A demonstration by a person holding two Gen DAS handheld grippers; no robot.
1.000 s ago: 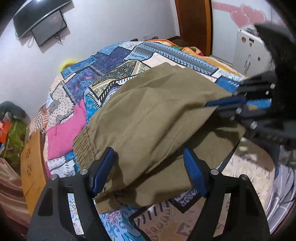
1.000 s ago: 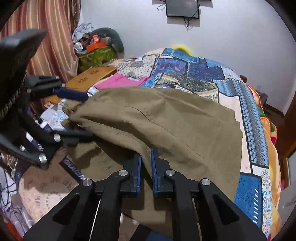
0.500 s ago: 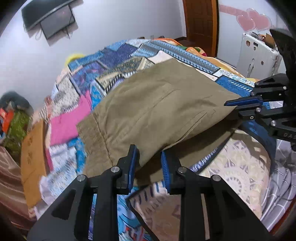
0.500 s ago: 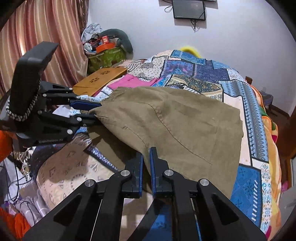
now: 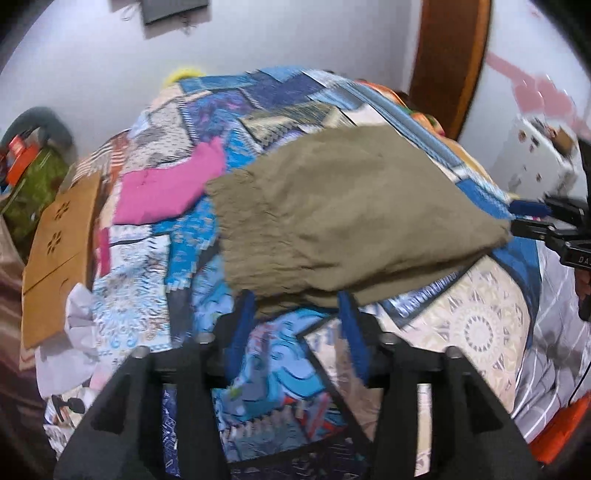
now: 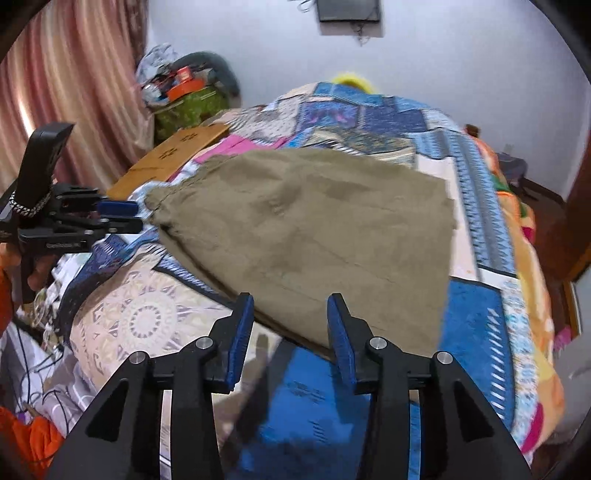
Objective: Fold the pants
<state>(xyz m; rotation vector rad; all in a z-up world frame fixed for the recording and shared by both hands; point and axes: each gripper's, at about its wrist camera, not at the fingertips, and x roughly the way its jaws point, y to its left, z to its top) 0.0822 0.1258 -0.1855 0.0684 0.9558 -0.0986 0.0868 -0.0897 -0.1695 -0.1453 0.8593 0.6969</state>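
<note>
Bed fills both views, covered by a patchwork quilt in blues, creams and orange. It runs from the near edge under my fingers to the far wall.

Olive pants lie folded on the quilt, roughly mid-bed, flat. In the left wrist view the gathered waistband faces left and the fold tapers to a corner at the right. In the right wrist view the pants span from the waistband corner at the left to a straight edge at the right.

Pink cloth lies on the quilt left of the pants, just beside the waistband. A wooden board with cut-out patterns sits further left at the bed's edge. A dark screen hangs on the far wall.

My left gripper: jaws have just been opening, now moderately apart. The near edge of the pants sits just past the blue pads; nothing pressed between them. From the right wrist view the left gripper hangs at the waistband corner, just beside the cloth.

My right gripper: jaws have just been opening, now parted. The near pants edge lies between the fingertips, pads not pressing. In the left wrist view it sits at the tapered right corner.
</note>
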